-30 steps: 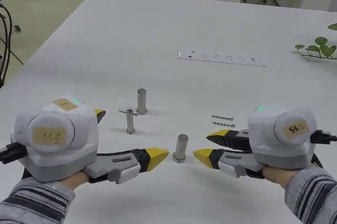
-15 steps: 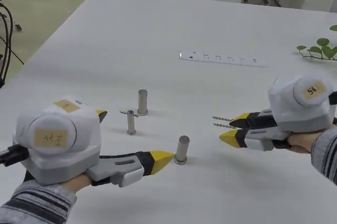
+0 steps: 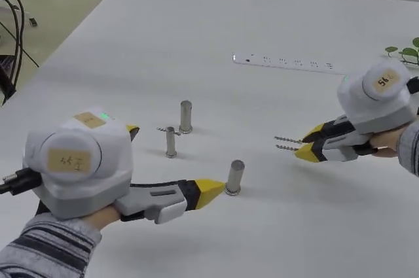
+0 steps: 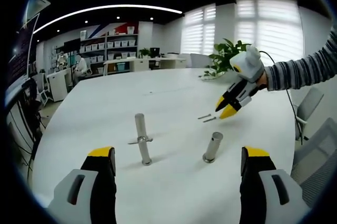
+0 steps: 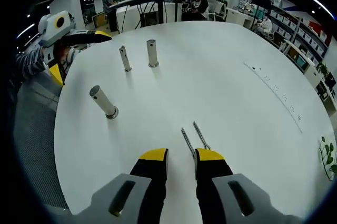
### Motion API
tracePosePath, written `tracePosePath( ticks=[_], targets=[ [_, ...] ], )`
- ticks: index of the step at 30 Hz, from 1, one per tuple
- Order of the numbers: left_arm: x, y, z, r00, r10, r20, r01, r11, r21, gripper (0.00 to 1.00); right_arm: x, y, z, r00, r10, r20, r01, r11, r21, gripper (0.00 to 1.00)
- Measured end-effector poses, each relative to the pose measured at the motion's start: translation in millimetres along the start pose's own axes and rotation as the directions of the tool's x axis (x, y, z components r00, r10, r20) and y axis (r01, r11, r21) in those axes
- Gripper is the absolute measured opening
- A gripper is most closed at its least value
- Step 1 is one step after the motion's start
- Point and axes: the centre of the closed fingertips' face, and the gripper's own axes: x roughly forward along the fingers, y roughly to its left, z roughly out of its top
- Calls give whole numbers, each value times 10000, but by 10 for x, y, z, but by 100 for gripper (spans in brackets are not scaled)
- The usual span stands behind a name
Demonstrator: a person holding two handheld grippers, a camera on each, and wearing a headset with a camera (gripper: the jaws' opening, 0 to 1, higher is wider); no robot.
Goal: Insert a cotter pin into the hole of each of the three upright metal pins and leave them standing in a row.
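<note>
Tool on right [image 3: 302,145] now at 2 cotter pins [image 3: 285,139]

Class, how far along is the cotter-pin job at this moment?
Done: the slim steel upright pin seemingly carries one cotter pin. In hand: nothing; the open right tool is at two loose cotter pins. Remaining: the tall upright pin and thick upright pin.

Sleeves [image 3: 46,252] are striped grey; fingers [image 3: 208,191] black, yellow-tipped.
</note>
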Motion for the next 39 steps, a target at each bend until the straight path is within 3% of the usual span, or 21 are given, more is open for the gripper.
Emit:
tracePosePath(
  ticks=[15, 25, 30, 39],
  targets=[
    [20, 42, -96, 9993, 78, -372, -73, 9999, 142, 99, 188, -155, -123, 9952, 299, -936, -359, 9974, -625, 8],
    [24, 60, -127, 9986, 82, -514, -71, 9997, 213, 97, 213, -144, -113, 9874, 664, -1437, -816, 9914, -1026, 1],
    [26, 38, -151, 9979, 43, -646, -21, 9994, 338, 95, 215, -105, -116, 9798, 717, -1868, -1075, 9760, -1894, 0],
    [17, -5, -172, 9969, -53, -789, 91, 9988, 480, 92, 194, -77, -127, 9829, 600, -1743, -993, 9690, -2265, 0]
  ],
)
